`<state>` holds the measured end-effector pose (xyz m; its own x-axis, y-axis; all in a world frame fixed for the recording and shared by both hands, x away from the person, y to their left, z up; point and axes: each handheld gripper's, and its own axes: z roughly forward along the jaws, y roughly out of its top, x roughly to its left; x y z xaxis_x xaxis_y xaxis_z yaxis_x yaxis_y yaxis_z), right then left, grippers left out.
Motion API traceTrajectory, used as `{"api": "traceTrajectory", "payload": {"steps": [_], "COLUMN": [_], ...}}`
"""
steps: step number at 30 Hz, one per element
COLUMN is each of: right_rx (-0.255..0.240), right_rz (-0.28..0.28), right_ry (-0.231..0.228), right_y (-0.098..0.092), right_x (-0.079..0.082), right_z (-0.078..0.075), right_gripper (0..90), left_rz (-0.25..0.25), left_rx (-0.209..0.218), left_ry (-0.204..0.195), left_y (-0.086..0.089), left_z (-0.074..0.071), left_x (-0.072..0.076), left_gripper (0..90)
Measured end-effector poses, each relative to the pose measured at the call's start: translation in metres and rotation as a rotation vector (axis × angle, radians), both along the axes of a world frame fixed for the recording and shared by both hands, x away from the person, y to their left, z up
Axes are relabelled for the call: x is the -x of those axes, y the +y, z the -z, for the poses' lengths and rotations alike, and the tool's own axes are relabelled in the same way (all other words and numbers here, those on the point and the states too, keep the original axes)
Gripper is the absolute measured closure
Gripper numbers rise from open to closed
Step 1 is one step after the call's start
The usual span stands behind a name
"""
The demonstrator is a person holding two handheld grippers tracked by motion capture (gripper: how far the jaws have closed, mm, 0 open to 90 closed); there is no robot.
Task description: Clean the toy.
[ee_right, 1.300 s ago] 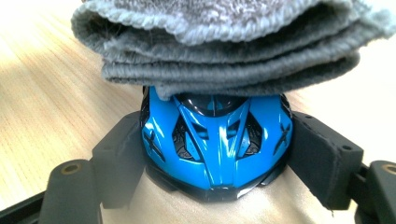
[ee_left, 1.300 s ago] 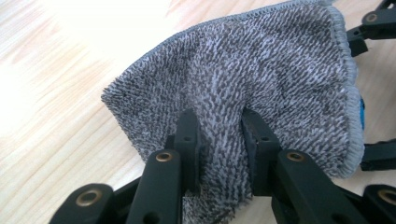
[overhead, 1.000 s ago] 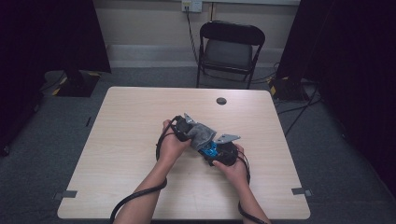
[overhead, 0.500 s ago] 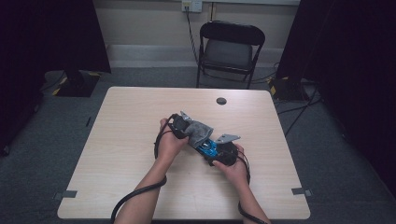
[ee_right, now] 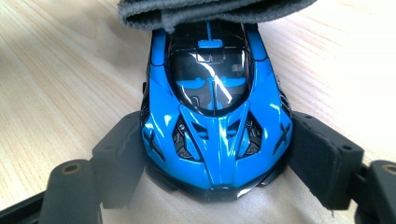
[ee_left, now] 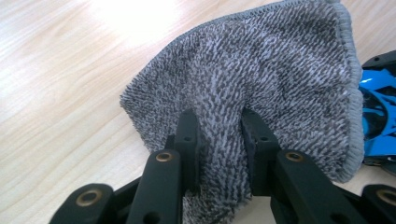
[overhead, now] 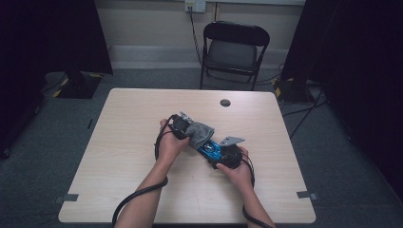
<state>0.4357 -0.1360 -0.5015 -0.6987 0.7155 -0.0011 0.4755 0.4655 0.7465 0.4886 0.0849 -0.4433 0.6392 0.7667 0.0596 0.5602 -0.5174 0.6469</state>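
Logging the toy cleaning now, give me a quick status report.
Left gripper shut on grey terry cloth. Right gripper shut on glossy blue toy car. Cloth draped over car's far end. Nothing in the way.

**Pale wood table, few things resting on it**

A light wood-grain table [overhead: 123, 166] fills the middle of the high view, standing on grey floor [overhead: 43, 190]. Near its upper edge, right of centre, lies a small dark round disc [overhead: 225, 102], well apart from everything else. At the centre of the frame a blue toy car [ee_right: 215, 116] sits by the tabletop, whether touching it cannot be told. A grey cloth [ee_left: 261, 88] hangs over the car's far end.
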Motion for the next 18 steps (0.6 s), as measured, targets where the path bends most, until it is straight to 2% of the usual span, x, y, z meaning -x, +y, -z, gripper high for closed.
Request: {"api": "traceTrajectory", "payload": {"steps": [5,12,16,18], "right_rx": [0.000,0.000,-0.001,-0.001], "right_rz": [0.000,0.001,0.001,0.001], "right_ry": [0.000,0.001,0.001,0.001], "right_y": [0.000,0.000,0.000,0.000], "right_x": [0.000,0.000,0.000,0.000], "right_z": [0.000,0.000,0.000,0.000], "right_gripper": [23.5,23.5,23.5,23.5], "left_rz": [0.001,-0.027,-0.043,-0.054], "left_rx": [-0.001,0.013,-0.005,0.009], "left_ry": [-0.004,-0.010,-0.018,-0.008], "left_y": [0.003,0.010,0.013,0.016], "left_z": [0.000,0.002,0.002,0.004], "left_x": [-0.002,-0.004,-0.005,-0.007], "left_gripper": [71.5,71.5,71.5,71.5]}}
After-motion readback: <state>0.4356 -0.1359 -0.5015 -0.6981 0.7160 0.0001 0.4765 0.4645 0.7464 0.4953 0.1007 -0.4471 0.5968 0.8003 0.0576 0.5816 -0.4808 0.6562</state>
